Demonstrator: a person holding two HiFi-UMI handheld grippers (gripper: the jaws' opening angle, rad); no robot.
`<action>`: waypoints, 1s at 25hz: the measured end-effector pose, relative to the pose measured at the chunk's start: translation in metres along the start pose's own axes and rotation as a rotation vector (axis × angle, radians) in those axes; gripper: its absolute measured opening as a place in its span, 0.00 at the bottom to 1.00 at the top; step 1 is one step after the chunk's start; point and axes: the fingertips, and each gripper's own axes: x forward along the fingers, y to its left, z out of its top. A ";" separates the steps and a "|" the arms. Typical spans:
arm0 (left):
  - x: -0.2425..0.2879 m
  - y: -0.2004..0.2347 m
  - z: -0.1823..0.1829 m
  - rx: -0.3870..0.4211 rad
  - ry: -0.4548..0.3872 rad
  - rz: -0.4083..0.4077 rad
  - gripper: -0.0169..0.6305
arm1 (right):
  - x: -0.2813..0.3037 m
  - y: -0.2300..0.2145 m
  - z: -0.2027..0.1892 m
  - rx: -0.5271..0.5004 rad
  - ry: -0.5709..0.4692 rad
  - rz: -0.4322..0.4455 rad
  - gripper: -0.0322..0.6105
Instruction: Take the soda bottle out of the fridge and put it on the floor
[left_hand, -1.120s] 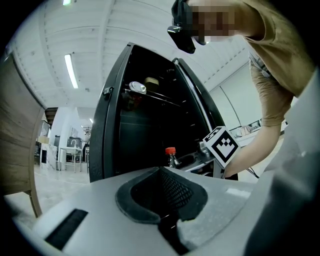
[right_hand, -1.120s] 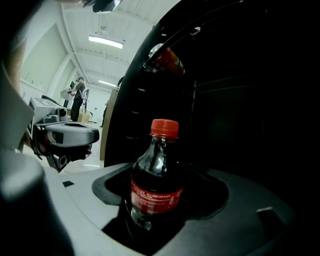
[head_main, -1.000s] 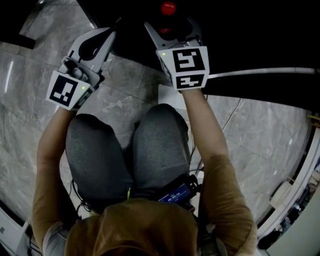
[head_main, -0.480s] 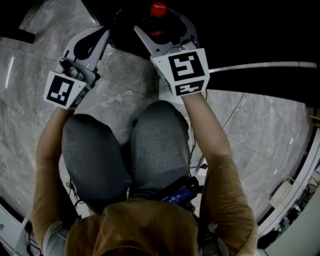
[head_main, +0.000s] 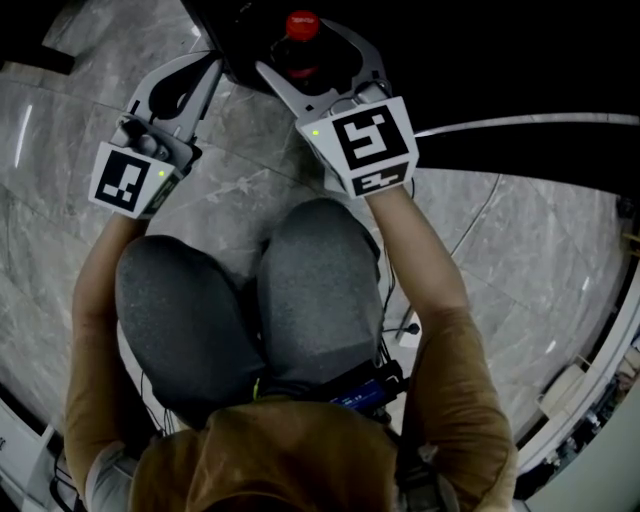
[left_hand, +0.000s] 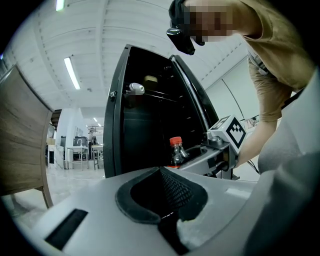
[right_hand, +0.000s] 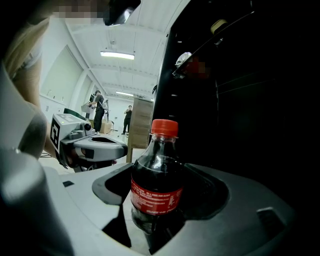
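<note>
The soda bottle is dark with a red cap and a red label. It stands upright between the jaws of my right gripper, which is shut on its body. The left gripper view shows the bottle just in front of the open black fridge. My left gripper is to the left of the bottle, over the floor. It is shut and holds nothing, as the left gripper shows from its own camera. The bottle's base is hidden.
Grey marble floor tiles lie under both grippers. The person's knees are just behind them. The dark fridge fills the top of the head view, with a pale door edge running right. Small items sit on an upper fridge shelf.
In the head view the right gripper and the bottle have drifted a little to the left, toward the left gripper. The left gripper has hardly moved.
</note>
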 end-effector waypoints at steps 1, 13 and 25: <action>-0.002 0.000 -0.002 0.001 0.002 0.002 0.03 | 0.001 0.003 -0.003 0.006 0.003 0.007 0.52; -0.025 -0.002 -0.031 -0.028 0.028 0.041 0.03 | 0.015 0.038 -0.040 0.000 0.062 0.069 0.52; -0.037 -0.006 -0.062 -0.069 0.067 0.037 0.03 | 0.031 0.066 -0.085 -0.007 0.139 0.139 0.52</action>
